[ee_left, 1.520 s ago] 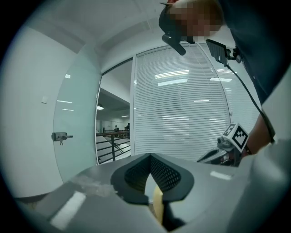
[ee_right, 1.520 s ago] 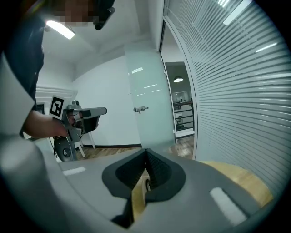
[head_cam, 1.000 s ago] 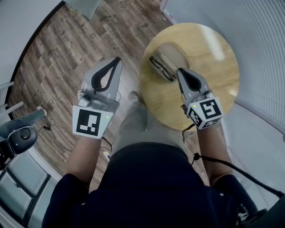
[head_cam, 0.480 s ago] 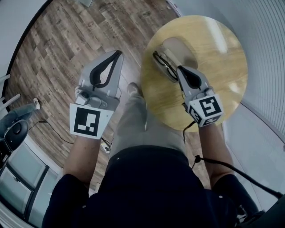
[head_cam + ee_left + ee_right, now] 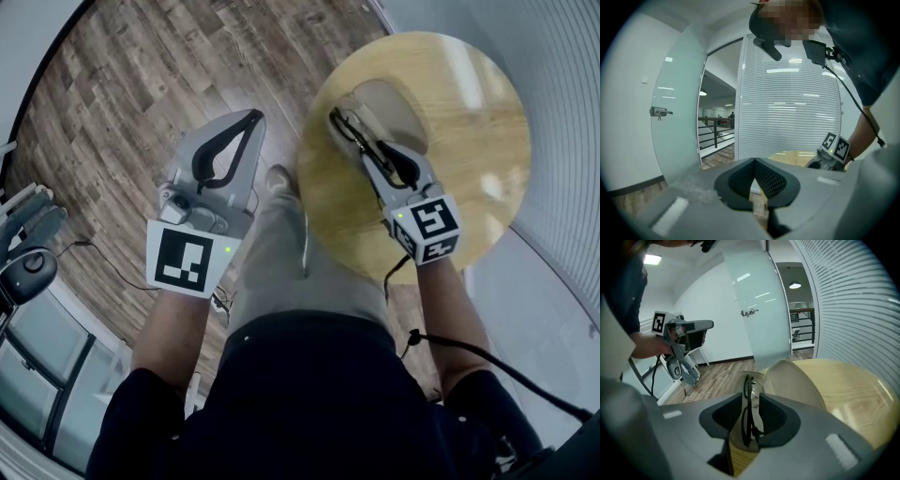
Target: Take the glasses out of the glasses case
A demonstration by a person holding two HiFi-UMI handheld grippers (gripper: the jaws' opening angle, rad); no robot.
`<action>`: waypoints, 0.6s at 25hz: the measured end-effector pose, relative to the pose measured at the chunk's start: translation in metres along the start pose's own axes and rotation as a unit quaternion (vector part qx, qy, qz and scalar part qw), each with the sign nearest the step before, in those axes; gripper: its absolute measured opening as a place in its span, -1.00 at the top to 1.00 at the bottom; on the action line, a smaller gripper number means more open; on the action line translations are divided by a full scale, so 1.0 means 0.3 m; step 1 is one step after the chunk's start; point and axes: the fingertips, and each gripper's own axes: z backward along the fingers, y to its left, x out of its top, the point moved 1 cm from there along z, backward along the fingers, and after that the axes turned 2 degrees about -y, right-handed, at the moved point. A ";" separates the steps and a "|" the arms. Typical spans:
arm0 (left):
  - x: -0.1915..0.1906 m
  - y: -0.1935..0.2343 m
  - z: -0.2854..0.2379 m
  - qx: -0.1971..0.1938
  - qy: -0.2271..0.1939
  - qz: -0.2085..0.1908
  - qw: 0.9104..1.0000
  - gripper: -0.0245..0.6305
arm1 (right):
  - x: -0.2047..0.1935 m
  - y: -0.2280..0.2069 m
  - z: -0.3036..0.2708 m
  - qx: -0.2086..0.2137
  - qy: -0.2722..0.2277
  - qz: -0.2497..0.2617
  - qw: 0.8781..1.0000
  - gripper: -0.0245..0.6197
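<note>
Misalignment risk: right gripper [image 5: 751,404] is opening astride glasses [image 5: 749,382]; skewed pinch may bend them. Left gripper [image 5: 754,161] closed, empty.

The right gripper [image 5: 366,155] hangs low over the table [image 5: 469,178]. Its jaws are opening, and the glasses [image 5: 343,127] stand in the gap between them, so nothing else fits there. Just ahead and a little to its right, the raised case lid [image 5: 389,101] blocks a straight push forward. To the gripper's right the tabletop is bare out to the rim, and beyond the rim the blinds [image 5: 562,112] close off that side. To its left the table edge gives way to open floor [image 5: 141,103]. The left gripper [image 5: 251,118], jaws together, hangs over that floor beside the table's rim. The person's leg [image 5: 281,253] lies between the two grippers, nearer the body.
</note>
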 end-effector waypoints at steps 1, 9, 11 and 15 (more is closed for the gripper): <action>-0.007 -0.001 -0.002 0.000 0.001 0.000 1.000 0.91 | -0.010 0.000 -0.008 0.003 0.006 0.002 1.000 0.54; -0.032 0.008 -0.001 0.005 0.010 0.002 1.000 0.91 | -0.053 -0.017 -0.049 0.006 0.046 0.014 0.999 0.54; -0.029 0.014 0.002 0.006 0.009 0.001 1.000 0.91 | -0.057 -0.021 -0.056 0.007 0.055 0.013 0.998 0.55; -0.013 0.030 0.013 0.009 0.008 -0.001 1.000 0.91 | -0.045 -0.004 -0.065 0.017 0.059 0.016 0.998 0.66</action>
